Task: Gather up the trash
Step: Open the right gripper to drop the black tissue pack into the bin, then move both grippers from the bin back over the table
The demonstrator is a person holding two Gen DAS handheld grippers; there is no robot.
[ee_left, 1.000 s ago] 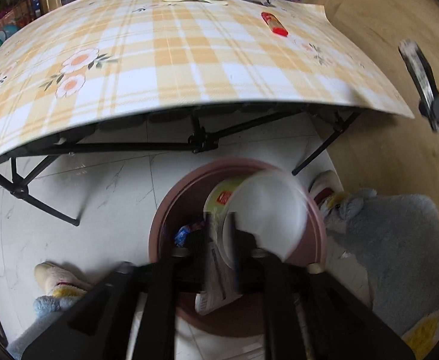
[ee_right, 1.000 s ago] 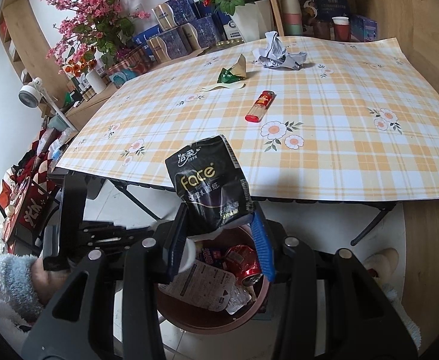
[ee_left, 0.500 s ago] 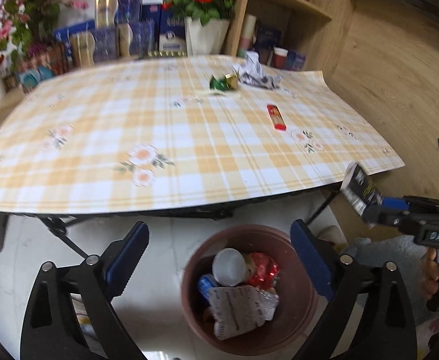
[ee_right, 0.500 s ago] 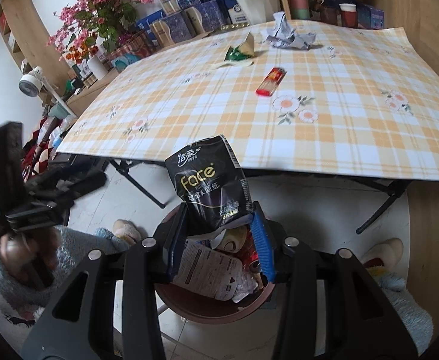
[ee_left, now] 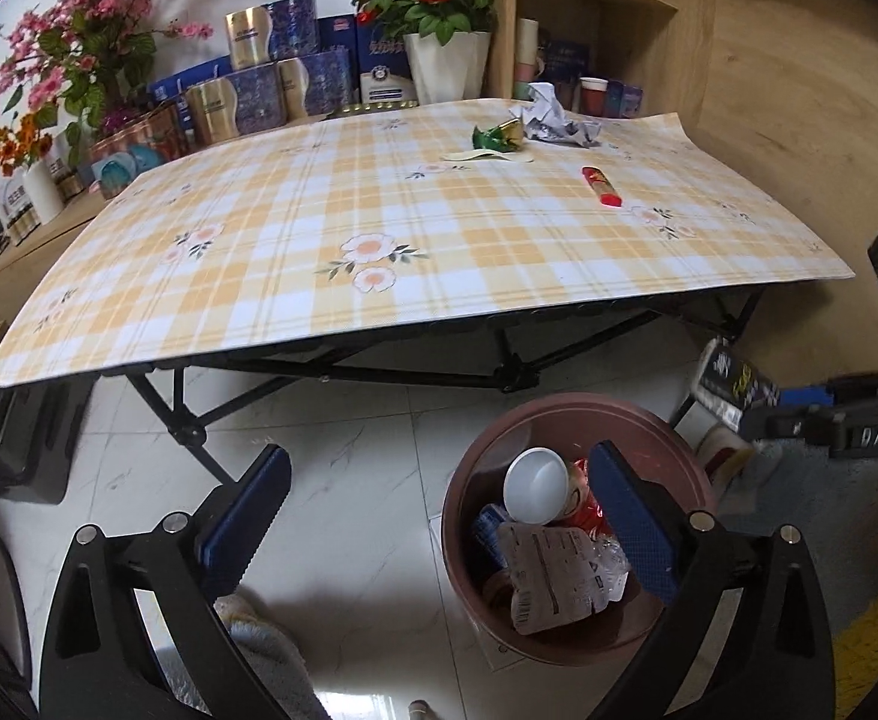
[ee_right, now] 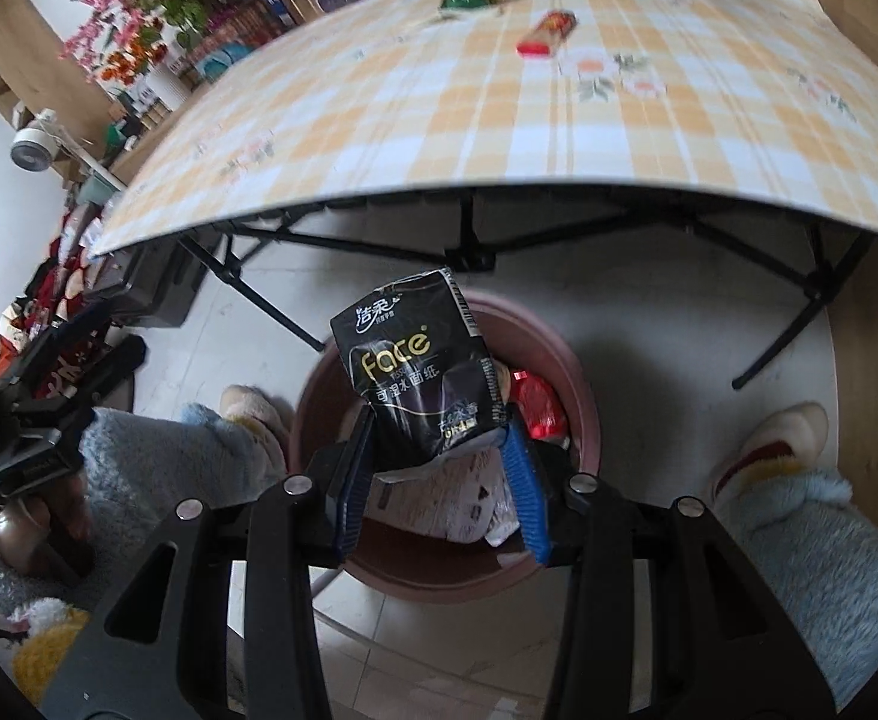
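Observation:
My left gripper [ee_left: 439, 498] stands open over the white floor, empty, with its right finger above the brown trash bin [ee_left: 559, 408]. In the bin lie a white cup [ee_left: 535, 483], a paper wrapper [ee_left: 553, 576] and a red can. My right gripper [ee_right: 439, 426] is shut on a black tissue pack [ee_right: 415, 372], held upright just above the bin's rim [ee_right: 535, 324]. From the left wrist view the pack [ee_left: 733, 387] hangs at the bin's far right edge. On the checked table lie a red packet [ee_left: 601, 185], a green wrapper [ee_left: 496, 135] and crumpled paper [ee_left: 550, 117].
The table's black folding legs [ee_left: 499, 372] stand right behind the bin. A person's fluffy slippers [ee_right: 769, 450] flank the bin on the floor. Flower pots, boxes and a wooden shelf [ee_left: 589, 12] line the table's far side. A black case [ee_left: 13, 438] sits under the table's left end.
The left gripper opened and let go of the white cup, which now lies in the bin, then drew back and tipped up. The right gripper sank toward the bin with the tissue pack.

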